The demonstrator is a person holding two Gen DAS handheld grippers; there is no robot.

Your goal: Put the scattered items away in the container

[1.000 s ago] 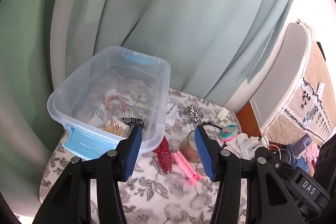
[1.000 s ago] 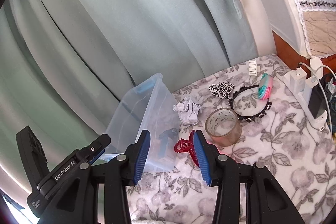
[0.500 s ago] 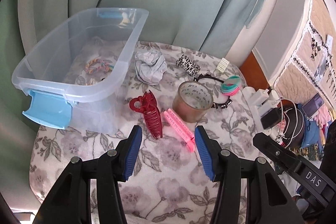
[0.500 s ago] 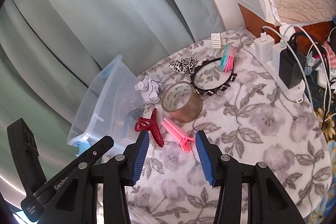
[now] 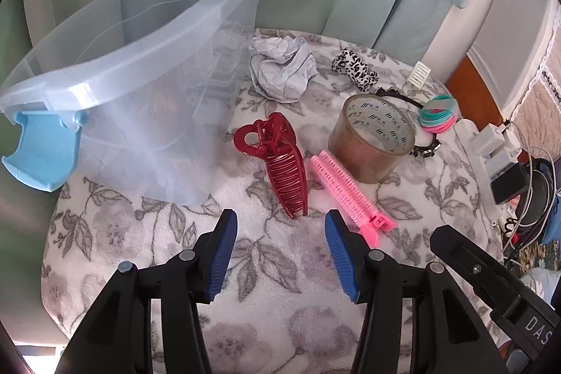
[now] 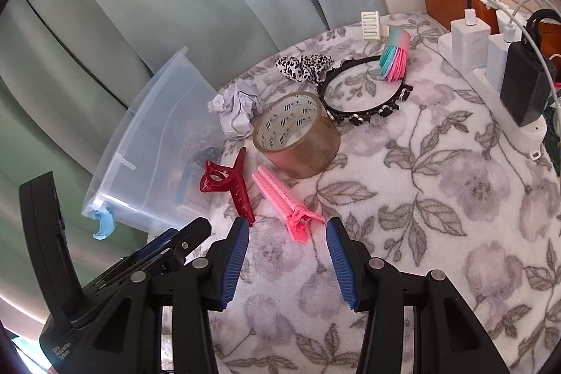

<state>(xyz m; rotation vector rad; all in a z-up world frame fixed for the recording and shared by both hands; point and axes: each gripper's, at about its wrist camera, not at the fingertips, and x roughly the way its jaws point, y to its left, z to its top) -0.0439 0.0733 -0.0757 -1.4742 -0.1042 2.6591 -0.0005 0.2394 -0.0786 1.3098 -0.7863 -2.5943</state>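
On the floral cloth (image 5: 280, 297), the clear bin (image 5: 147, 93) sits at 10 o'clock in the left view. Tape roll (image 5: 371, 139) is at 2 o'clock, crumpled paper (image 5: 282, 69) at 12. Red claw clip (image 5: 280, 170) and pink clip (image 5: 347, 195) lie side by side, dead ahead. Left gripper (image 5: 280, 251) and right gripper (image 6: 287, 263) both hover with jaws spread, holding nothing.

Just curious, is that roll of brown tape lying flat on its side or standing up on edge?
Lying flat: the tape roll rests on one circular face on the floral cloth, its hole facing upward.
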